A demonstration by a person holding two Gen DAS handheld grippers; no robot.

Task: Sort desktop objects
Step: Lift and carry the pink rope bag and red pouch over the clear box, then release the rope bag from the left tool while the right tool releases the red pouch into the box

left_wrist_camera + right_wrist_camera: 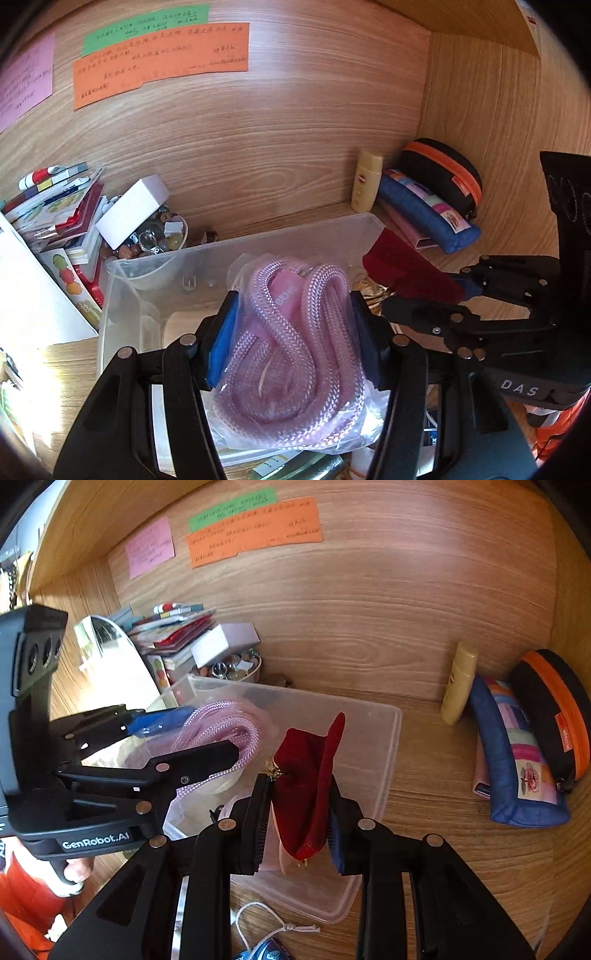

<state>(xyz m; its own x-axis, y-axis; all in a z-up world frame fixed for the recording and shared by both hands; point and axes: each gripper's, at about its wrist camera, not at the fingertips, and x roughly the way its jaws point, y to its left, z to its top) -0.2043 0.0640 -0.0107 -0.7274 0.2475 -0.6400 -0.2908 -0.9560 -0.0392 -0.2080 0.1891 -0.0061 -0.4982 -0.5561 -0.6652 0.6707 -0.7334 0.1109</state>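
A: Where was your left claw [293, 332]?

B: It was clenched on the coiled pink braided rope in its clear plastic bag [291, 343]. You held it tilted downward over the near end of the clear plastic storage bin [122, 295]. The blue pads pressed the bundle from both sides, and its long axis ran away from you, loops pointing toward the wooden back wall [258, 147].

A: And the right claw [299, 812]?

B: That one gripped a dark red velvet pouch [306, 775], pinched narrowly. The pouch stood nearly upright between the pads, its long axis running up and away, with the pointed flap topmost and a small gold clasp at its left edge. You held it above the bin's right half, also angled down.

A: How did your two hands sit?

B: Side by side and close, the left tool's black frame crossing just left of the pouch. Your fingers [75, 871] wrapped the left handle, an orange sleeve [26, 886] below.

A: Anything else on the wooden desk [461, 830]?

B: A yellow bottle [460, 686], a blue patchwork fabric case [517, 760] and a black pouch with an orange zip [554, 709] lay to the right, well apart from the bin.
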